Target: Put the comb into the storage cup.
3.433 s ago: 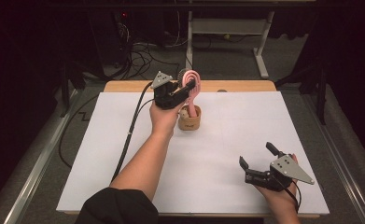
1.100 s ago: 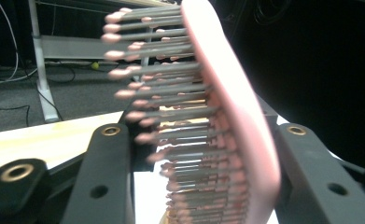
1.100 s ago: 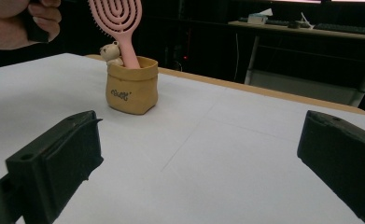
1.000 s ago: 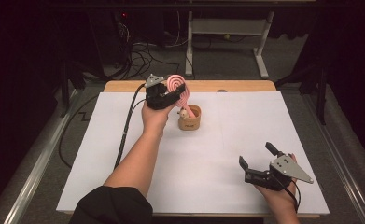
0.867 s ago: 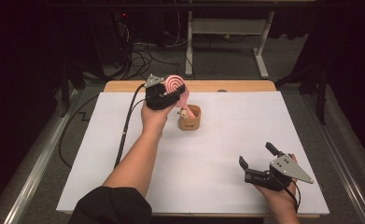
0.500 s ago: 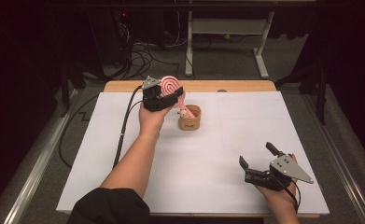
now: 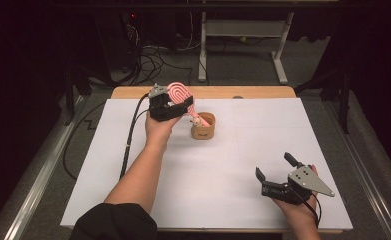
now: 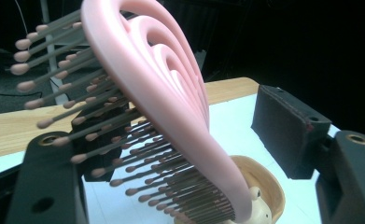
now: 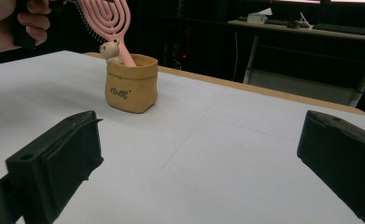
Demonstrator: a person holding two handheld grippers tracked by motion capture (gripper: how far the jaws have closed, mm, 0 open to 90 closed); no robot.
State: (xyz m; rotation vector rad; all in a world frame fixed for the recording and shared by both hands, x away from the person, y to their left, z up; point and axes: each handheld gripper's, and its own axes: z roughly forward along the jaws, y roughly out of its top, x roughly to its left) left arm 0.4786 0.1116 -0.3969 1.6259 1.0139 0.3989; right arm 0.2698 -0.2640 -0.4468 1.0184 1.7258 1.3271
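Pink item: hairbrush [image 7: 179,95], plastic, looped open head with rows of bristles; you are holding it tilted, head up and leaning away from the cup, handle end dipping into the cup.
Tan item: small cup [image 7: 203,126] shaped like a rolled paper bag, with a little bear figure [image 9: 110,50] on its rim; it is standing upright on the white sheet near the far edge of the table [image 7: 243,91].
Left gripper [image 7: 170,106]: you are gripping the brush with it, jaws clamped on the hairbrush at the head, just above and left of the cup.
Right gripper [image 7: 275,175]: you are resting it near the front right of the sheet, well apart from the cup, jaws standing wide apart with nothing between them.
White sheet [image 7: 133,165]: covering most of the tabletop; bare around the cup.
Step in hand, as judged: you are either lifting the brush out of the cup or seating it there; the handle is inside the rim now.
Handling advice: you are working with a light cup that looks easy to tip, so be moving the brush along the line of its handle, not sideways against the rim.
Clearance: be keeping the bristles and handle off the bear figure.
Spare hand: be considering bringing the right gripper up to steady the cup if it starts dragging.
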